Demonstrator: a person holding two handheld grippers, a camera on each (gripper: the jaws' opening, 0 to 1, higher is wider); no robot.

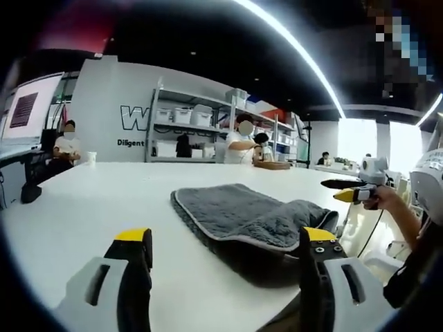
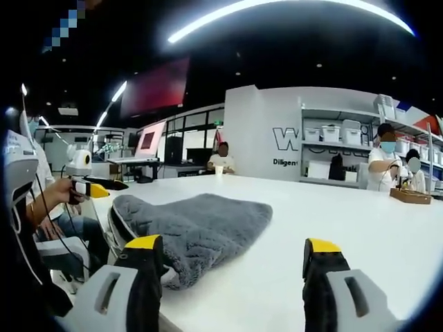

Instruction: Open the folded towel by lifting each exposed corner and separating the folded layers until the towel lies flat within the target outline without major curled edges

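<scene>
- Gaping wide, the left gripper point(image 1: 225, 245) is holding nothing; its yellow-tipped jaws are rising apart from the bottom of the left gripper view, with the near edge of the towel point(image 1: 246, 214) lying between and beyond them, not touched.
- The right gripper point(image 2: 234, 256) is likewise standing wide open and gripping nothing; in the right gripper view its left jaw is sitting just in front of the towel point(image 2: 194, 232), and whether it is touching the cloth cannot be told.
- The grey towel is lying folded and rumpled on the white surface point(image 1: 90, 207), a pale trim showing along its edge and its plush layers bunching up at one end.
- A person's hand point(image 1: 387, 197) is holding a gripper with yellow and black tips out at the right side of the left gripper view, off the edge of the surface; the same hand point(image 2: 59, 192) is appearing at the left of the right gripper view.
- Farther back, people are sitting and standing at the far side of the surface, and shelves point(image 1: 194, 124) are carrying white bins against a wall.
</scene>
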